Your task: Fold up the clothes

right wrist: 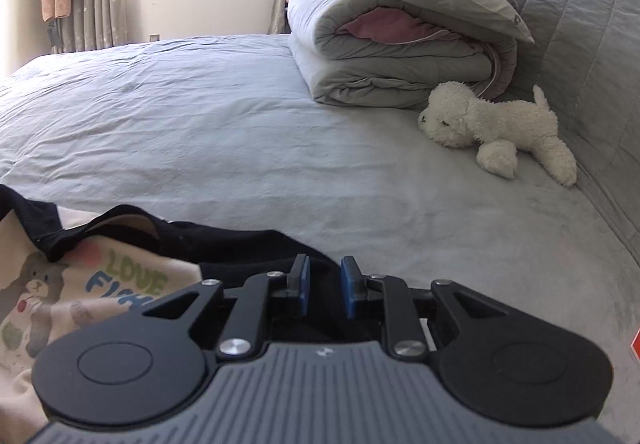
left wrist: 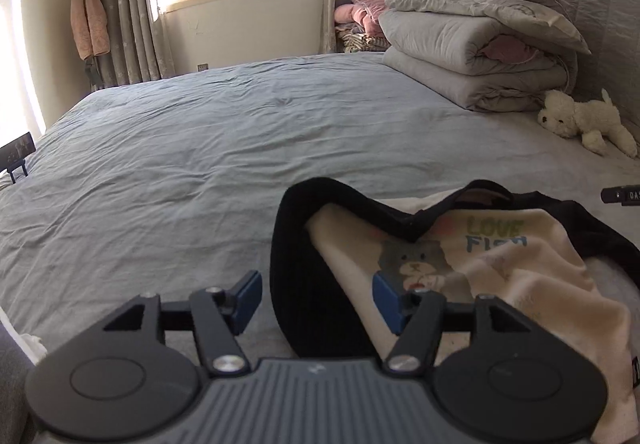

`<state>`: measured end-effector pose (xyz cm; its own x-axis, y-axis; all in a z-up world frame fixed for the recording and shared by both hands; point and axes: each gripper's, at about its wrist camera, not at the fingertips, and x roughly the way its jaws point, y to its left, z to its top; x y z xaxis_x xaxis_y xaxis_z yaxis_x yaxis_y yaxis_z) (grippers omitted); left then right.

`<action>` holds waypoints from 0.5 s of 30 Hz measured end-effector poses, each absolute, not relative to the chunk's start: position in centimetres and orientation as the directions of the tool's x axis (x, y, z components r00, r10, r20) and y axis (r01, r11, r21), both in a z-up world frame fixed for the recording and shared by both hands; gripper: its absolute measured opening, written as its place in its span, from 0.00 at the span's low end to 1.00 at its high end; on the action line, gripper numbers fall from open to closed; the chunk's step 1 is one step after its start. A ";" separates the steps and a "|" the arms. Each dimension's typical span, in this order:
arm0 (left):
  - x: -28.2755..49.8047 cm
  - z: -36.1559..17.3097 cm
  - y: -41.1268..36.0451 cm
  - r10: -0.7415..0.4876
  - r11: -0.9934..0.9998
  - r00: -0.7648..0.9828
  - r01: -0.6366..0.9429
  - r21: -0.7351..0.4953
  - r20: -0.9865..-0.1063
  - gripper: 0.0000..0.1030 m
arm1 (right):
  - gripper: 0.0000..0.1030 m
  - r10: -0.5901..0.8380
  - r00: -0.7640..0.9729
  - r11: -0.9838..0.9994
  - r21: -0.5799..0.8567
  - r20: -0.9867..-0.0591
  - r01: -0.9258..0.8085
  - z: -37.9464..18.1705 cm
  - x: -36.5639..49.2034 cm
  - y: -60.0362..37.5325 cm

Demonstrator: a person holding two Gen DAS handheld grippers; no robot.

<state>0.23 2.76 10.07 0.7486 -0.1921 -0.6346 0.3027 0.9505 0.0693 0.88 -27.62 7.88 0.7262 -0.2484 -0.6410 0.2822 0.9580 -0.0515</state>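
In the left wrist view, the left gripper (left wrist: pixel 316 300) is sitting at the lower centre of the frame with its jaws standing wide apart, gripping nothing. The cream and black top (left wrist: pixel 500 268) is lying on the bed (left wrist: pixel 200 148) at lower right, its black sleeve (left wrist: pixel 296 268) running through the gap between the blue pads without being pinched, probably just laid down there for folding.

In the right wrist view, the right gripper (right wrist: pixel 324 292) is occupying the lower centre, its jaws parted only narrowly, with black fabric beneath them but nothing clamped. The top is spreading into the lower left corner. The stacked quilts (right wrist: pixel 392 44) and toy dog (right wrist: pixel 496 128) are resting at upper right, well apart.
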 end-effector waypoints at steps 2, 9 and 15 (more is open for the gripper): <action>-1.6 9.5 2.5 -0.214 0.948 0.707 0.316 0.030 -0.674 0.61 | 0.41 -0.163 0.721 0.974 0.006 -0.674 0.227 7.9 -0.7 -26.4; -9.7 9.4 2.1 -0.381 0.906 0.659 0.406 -0.120 -0.648 0.61 | 0.52 0.029 0.636 0.989 0.116 -0.771 0.095 6.1 -7.9 -23.9; -12.3 8.5 1.8 -0.427 0.876 0.641 0.468 -0.117 -0.638 0.60 | 0.52 0.155 0.533 0.971 0.227 -0.832 0.070 2.6 -11.1 -22.0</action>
<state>-12.33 1.77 8.52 0.6405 -0.4274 -0.6380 0.4679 0.8760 -0.1171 -11.09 -22.02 2.55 0.5330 0.1554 -0.8317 0.0705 0.9714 0.2267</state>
